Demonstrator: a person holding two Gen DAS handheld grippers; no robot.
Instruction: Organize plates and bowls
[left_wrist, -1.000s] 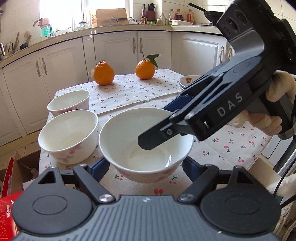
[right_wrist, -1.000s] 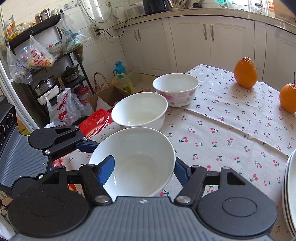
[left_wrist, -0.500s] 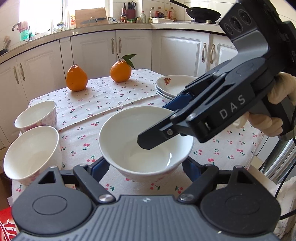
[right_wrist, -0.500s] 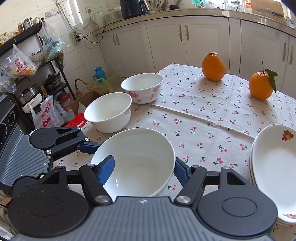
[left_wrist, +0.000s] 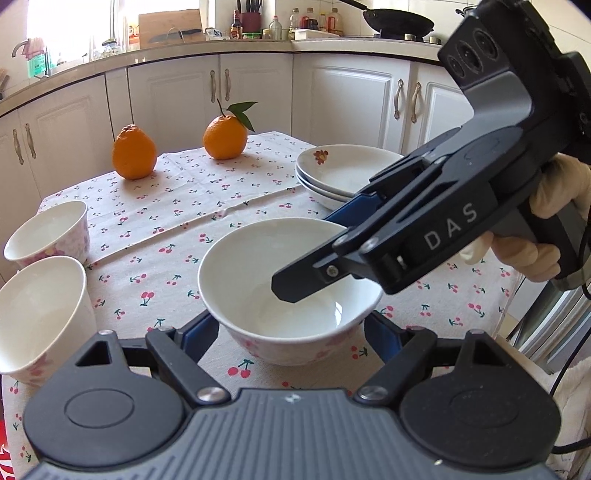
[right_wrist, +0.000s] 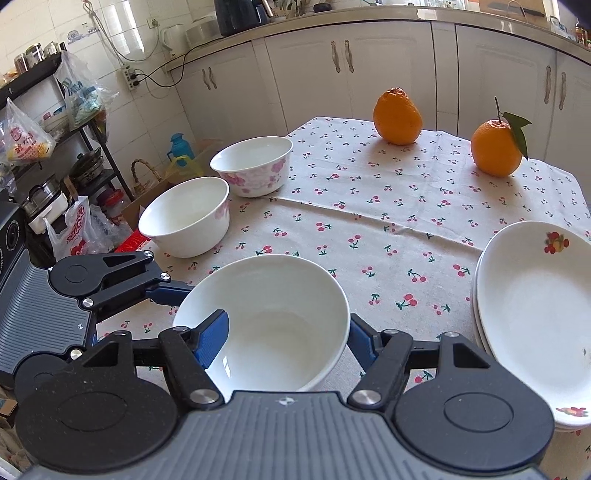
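A white bowl (left_wrist: 258, 266) with pink flowers on its outside sits between both grippers, low over the cherry-print tablecloth (left_wrist: 177, 221). My left gripper (left_wrist: 291, 334) has its blue pads against the bowl's two outer sides and is shut on it. My right gripper (right_wrist: 286, 341) comes in from the right, held by a gloved hand (left_wrist: 554, 199). One of its fingers (right_wrist: 212, 339) is inside the bowl and the other is outside, shut on the wall. Two more flowered bowls (right_wrist: 184, 216) (right_wrist: 253, 166) stand at the table's left edge. Stacked white plates (right_wrist: 532, 310) lie to the right.
Two oranges (left_wrist: 133, 153) (left_wrist: 224, 137) stand at the table's far side. White kitchen cabinets (left_wrist: 258, 85) run behind the table. Beyond the left edge, on the floor, are bags (right_wrist: 77, 232), a shelf rack (right_wrist: 55, 122) and a cardboard box.
Both grippers have carried the bowl to the right across the table. The two other bowls have slid off to the left, and the plate stack has come closer.
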